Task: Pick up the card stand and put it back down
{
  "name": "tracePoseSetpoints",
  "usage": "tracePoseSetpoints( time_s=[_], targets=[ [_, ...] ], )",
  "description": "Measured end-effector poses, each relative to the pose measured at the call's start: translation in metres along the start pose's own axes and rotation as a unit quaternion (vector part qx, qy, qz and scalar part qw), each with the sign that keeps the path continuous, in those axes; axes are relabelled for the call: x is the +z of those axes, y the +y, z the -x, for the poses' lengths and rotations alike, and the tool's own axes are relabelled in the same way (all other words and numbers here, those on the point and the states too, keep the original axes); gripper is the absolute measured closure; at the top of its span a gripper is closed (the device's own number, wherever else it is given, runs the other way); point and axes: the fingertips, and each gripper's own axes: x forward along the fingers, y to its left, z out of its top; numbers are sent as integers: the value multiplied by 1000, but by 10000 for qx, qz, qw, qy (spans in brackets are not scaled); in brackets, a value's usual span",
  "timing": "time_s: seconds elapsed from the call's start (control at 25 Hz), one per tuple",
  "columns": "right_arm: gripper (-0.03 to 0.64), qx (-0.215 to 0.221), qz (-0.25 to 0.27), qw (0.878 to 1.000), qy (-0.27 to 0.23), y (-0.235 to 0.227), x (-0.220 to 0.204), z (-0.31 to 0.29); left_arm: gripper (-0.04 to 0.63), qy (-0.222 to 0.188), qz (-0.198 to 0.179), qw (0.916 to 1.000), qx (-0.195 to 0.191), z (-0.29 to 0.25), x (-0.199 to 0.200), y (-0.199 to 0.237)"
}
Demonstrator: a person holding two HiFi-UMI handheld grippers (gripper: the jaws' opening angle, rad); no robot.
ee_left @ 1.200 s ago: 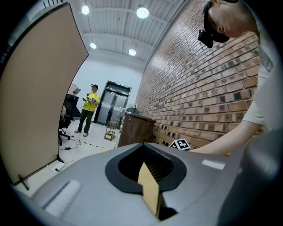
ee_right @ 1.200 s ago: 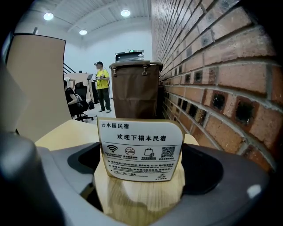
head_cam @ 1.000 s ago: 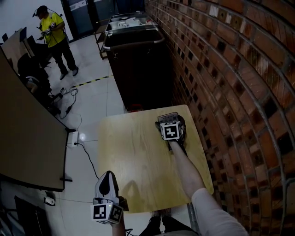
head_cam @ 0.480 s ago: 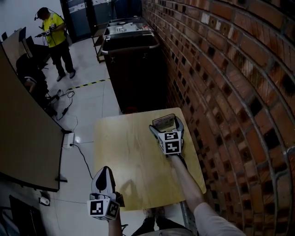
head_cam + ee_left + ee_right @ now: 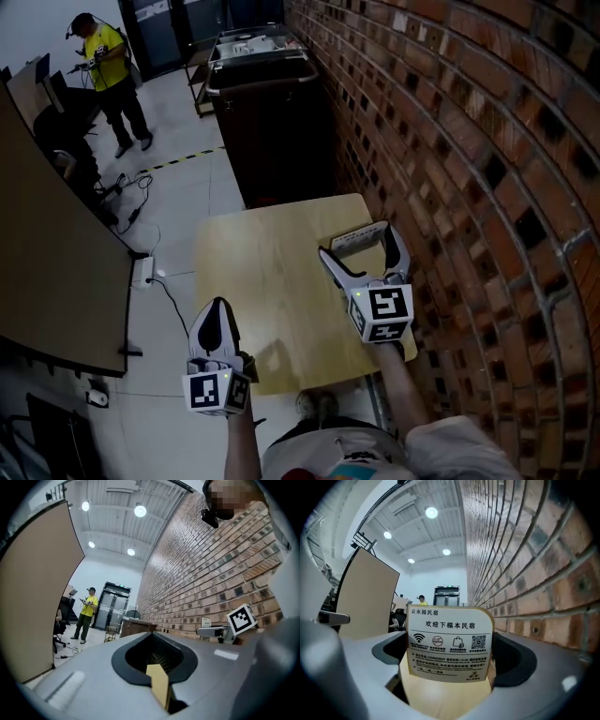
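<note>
The card stand (image 5: 355,238), a small upright sign with printed text and icons, stands on the wooden table (image 5: 262,272) near its right edge. In the right gripper view the card stand (image 5: 450,641) fills the middle, upright between the two jaws. My right gripper (image 5: 362,251) is open, its jaws spread to either side of the stand with gaps showing on both sides. My left gripper (image 5: 217,311) is shut and holds nothing; it hovers over the table's near left edge. Only a tan sliver shows between the left gripper's (image 5: 154,657) jaws.
A brick wall (image 5: 469,141) runs close along the table's right side. A dark wheeled bin (image 5: 267,122) stands just beyond the table. A tan partition board (image 5: 47,253) stands at the left, with a power strip (image 5: 143,272) and cables on the floor. A person in yellow (image 5: 108,66) stands far back.
My right gripper's jaws have spread apart from the card stand and drawn back toward me. The stand stays upright on the table. The left gripper has barely moved.
</note>
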Motion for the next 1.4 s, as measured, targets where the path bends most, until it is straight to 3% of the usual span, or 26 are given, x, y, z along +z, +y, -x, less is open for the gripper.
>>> tracePoseSetpoints(
  time_s=[0.24, 0.6, 1.4],
  targets=[
    [63, 39, -108, 9996, -263, 18, 29, 62, 589, -202, -318, 9990, -229, 10, 22, -23],
    [63, 122, -313, 9993, -138, 34, 16, 95, 589, -408, -703, 9963, -264, 20, 38, -34],
    [63, 55, -512, 9987, -10, 40, 5, 109, 590, -358, -762, 9960, -297, 28, 38, -29]
  ],
)
